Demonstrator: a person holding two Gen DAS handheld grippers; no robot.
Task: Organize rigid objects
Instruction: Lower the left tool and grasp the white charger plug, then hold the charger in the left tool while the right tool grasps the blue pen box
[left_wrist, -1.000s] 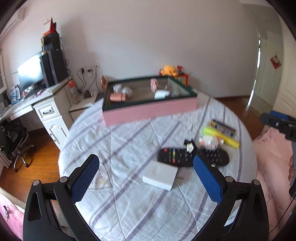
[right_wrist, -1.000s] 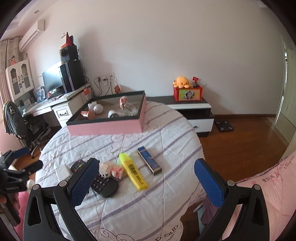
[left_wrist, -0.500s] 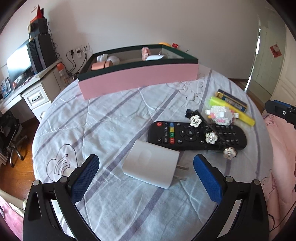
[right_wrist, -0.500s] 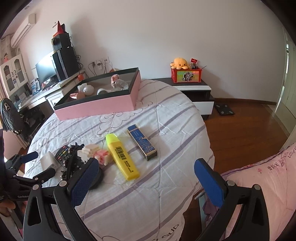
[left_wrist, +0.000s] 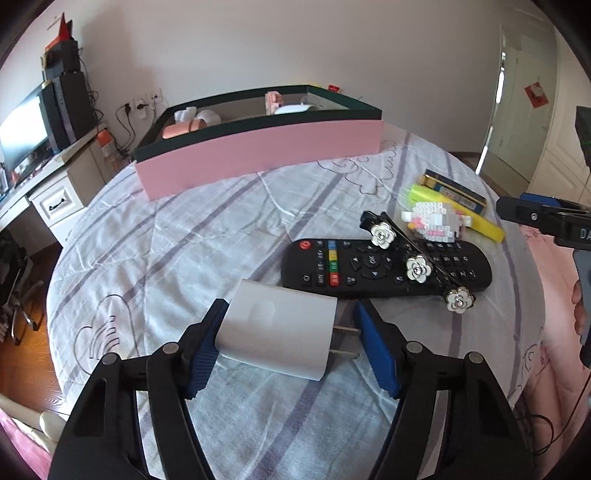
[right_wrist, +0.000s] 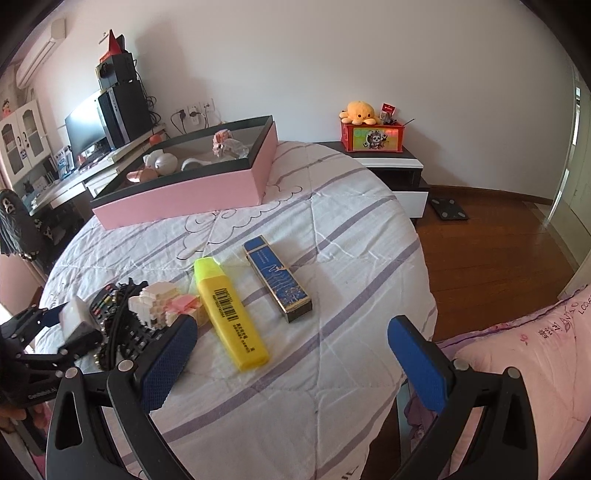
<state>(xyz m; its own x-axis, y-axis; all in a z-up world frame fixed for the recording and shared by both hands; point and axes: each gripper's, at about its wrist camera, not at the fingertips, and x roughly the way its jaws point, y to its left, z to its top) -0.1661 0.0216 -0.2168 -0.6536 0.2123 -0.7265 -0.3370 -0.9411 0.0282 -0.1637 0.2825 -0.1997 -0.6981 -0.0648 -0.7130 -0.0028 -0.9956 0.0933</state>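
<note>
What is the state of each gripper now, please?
Left gripper: jaws have just been closing around the white charger, left pad touching, right pad still apart; not gripped yet.
Right gripper: open, holding nothing.

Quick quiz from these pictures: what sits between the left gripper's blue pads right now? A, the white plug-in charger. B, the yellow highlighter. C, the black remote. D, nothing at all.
A: in the left wrist view the white charger lies on the bedspread between the left gripper pads, its prongs pointing at the right pad, which has not reached them.
</note>
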